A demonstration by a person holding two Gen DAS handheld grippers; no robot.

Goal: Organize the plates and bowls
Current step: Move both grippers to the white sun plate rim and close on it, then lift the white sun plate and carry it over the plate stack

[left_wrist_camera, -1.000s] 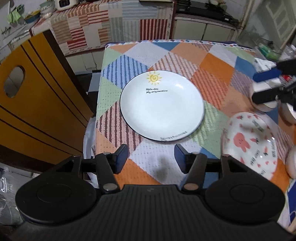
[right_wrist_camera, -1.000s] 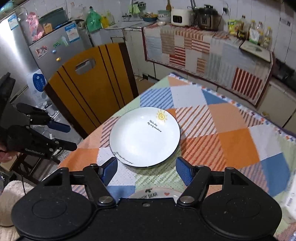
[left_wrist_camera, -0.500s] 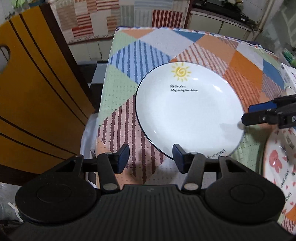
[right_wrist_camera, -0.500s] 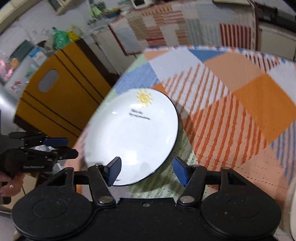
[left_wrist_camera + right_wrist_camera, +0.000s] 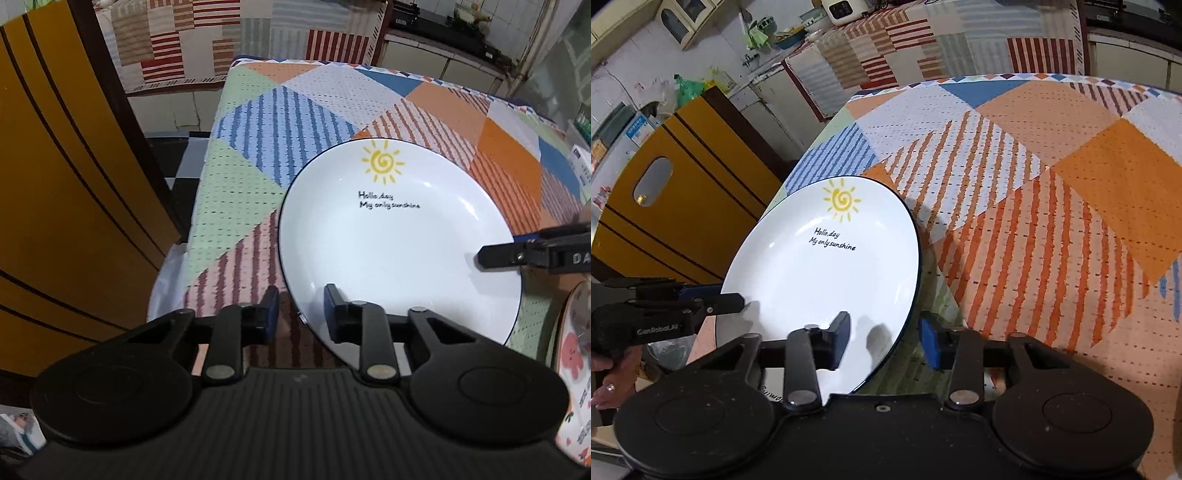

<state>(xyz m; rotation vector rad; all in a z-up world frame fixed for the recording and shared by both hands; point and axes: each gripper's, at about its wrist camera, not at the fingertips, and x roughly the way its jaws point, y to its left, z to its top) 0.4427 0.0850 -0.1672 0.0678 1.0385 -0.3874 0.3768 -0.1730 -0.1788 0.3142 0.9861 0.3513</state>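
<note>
A large white plate (image 5: 399, 236) with a dark rim, a yellow sun and black writing lies on the patchwork tablecloth (image 5: 258, 155); it also shows in the right wrist view (image 5: 827, 273). My left gripper (image 5: 301, 314) is open, its jaws straddling the plate's near-left rim. My right gripper (image 5: 884, 341) is open, its jaws straddling the opposite rim. Each gripper shows in the other's view, one finger above the rim and one below: the right one (image 5: 517, 251) and the left one (image 5: 713, 299). A smaller pink-patterned plate (image 5: 570, 354) lies at the right edge.
A yellow wooden chair back (image 5: 55, 184) stands close to the table's left edge; it also shows in the right wrist view (image 5: 676, 206). A counter draped in striped cloth (image 5: 923, 44) runs behind the table. The tablecloth beyond the plate (image 5: 1052, 184) carries nothing.
Both grippers have moved in on the sun plate from opposite sides. Their jaws now straddle its rim, and the left jaws have narrowed.
</note>
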